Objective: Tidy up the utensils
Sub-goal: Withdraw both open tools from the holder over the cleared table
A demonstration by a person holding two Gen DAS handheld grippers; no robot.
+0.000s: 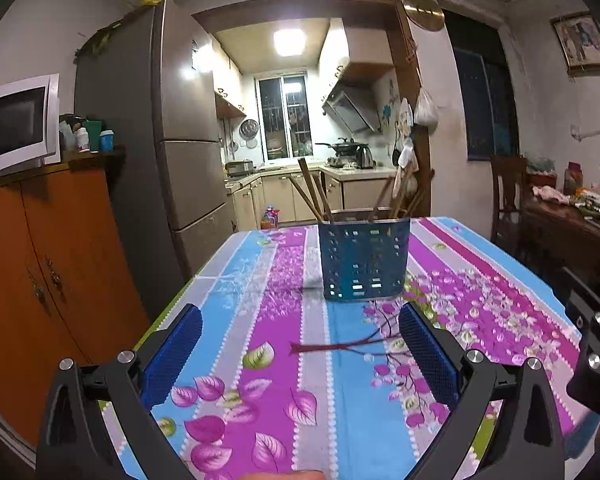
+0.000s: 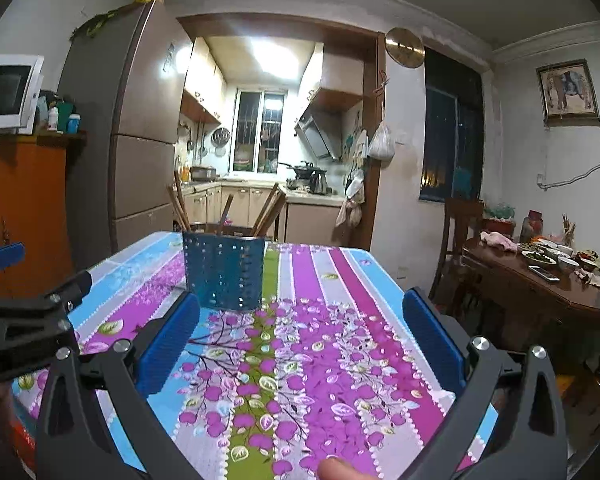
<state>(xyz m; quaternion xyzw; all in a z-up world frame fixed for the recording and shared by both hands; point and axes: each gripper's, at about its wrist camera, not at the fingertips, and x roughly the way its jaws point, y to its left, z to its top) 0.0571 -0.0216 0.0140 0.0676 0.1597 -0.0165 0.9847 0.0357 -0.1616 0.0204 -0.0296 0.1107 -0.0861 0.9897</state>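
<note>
Left gripper (image 1: pixel 300 334): jaws wide, nothing between them; blue ribbed pads (image 1: pixel 428 354) over the near half of the table, pointing at the basket. A fingertip shows at the bottom edge of the left wrist view.

Right gripper (image 2: pixel 300 328): jaws wide, nothing held; blue pads (image 2: pixel 168 344) over the near half of the table, its left pad close to the basket's base in the right wrist view, whether touching cannot be told. A fingertip (image 2: pixel 336 468) shows at the bottom edge. The left gripper's black frame sits at the left edge of this view.

Table (image 1: pixel 260 320): covered by a striped cloth in blue, purple, grey and green, printed with purple blossoms and leaves.

Basket (image 1: pixel 364 260): blue, perforated, upright on the far half of the table, roughly midway between its side edges.

Chopsticks (image 1: pixel 312 192): brown, several, standing in the basket and leaning outward in two bunches, left and right.

Beyond the table: grey fridge (image 1: pixel 180 120) past the far left corner; orange cabinet (image 1: pixel 40 260) along the left side, carrying a white microwave (image 1: pixel 16 120); lit kitchen (image 1: pixel 292 112) through a doorway behind the basket; dark wooden side table (image 2: pixel 540 284) to the right, with bowls and a chair (image 2: pixel 460 232) by it; framed picture (image 2: pixel 568 90) on the right wall.
</note>
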